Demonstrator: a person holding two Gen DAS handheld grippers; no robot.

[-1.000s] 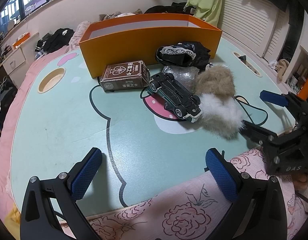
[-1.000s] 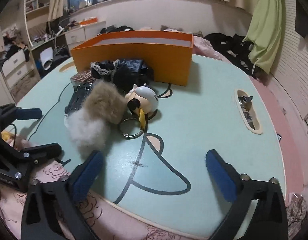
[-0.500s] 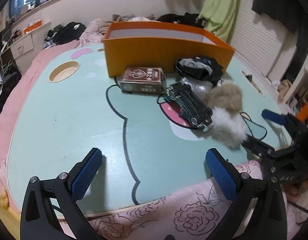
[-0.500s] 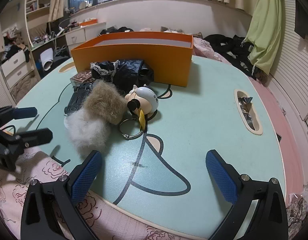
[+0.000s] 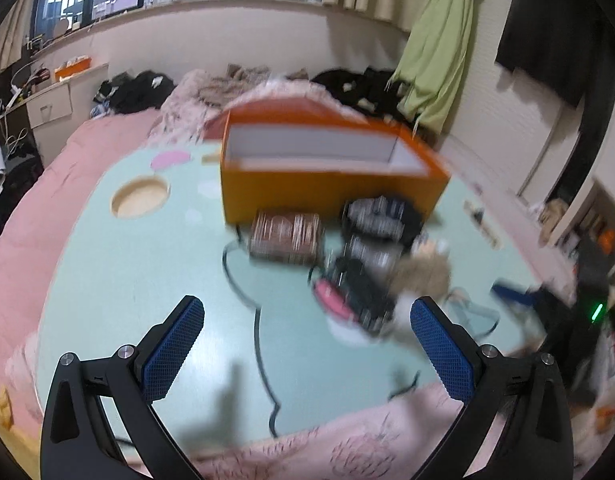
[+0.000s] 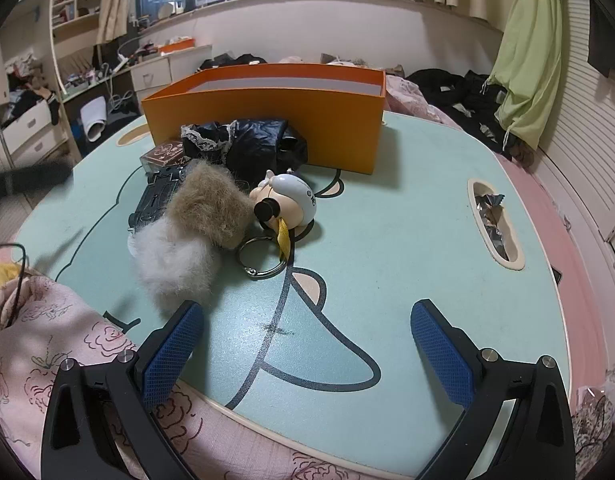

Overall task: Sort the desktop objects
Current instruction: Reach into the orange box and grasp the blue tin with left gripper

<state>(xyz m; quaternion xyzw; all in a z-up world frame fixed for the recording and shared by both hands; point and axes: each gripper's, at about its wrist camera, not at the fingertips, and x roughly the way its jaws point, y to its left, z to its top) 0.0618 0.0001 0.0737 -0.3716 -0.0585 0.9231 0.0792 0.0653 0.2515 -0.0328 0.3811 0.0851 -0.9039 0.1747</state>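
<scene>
Left wrist view is heavily motion-blurred. The left hand-held gripper point(image 5: 307, 332) is hovering over the near edge of the pale green, cartoon-printed desk point(image 5: 139, 264), blue pads spread wide apart and holding nothing. The right hand-held gripper point(image 6: 307, 336) is sitting at 6 o'clock of its view, jaws likewise wide apart and empty, above the desk's front rim.

Items, going left to right in the right wrist view:
- A small brown printed card box point(image 6: 163, 155) is lying at 10 o'clock, just beside the cluster.
- A dark toy car point(image 6: 153, 200) is lying wheels-up, touching the fur piece.
- A white-and-tan fluffy fur pompom point(image 6: 191, 232) is resting at 9 o'clock of the gripper gap, its white end nearest the left pad.
- A crumpled black plastic bag with lace trim point(image 6: 251, 144) is leaning against the front wall of the open rectangular orange cardboard box point(image 6: 327, 120), which is standing at 12 o'clock.
- A white-and-pink cartoon figure keychain with a metal ring point(image 6: 287, 204) is lying just right of the pompom, touching it.

A pink floral blanket point(image 6: 67, 340) is bunching along the desk's near edge.
</scene>
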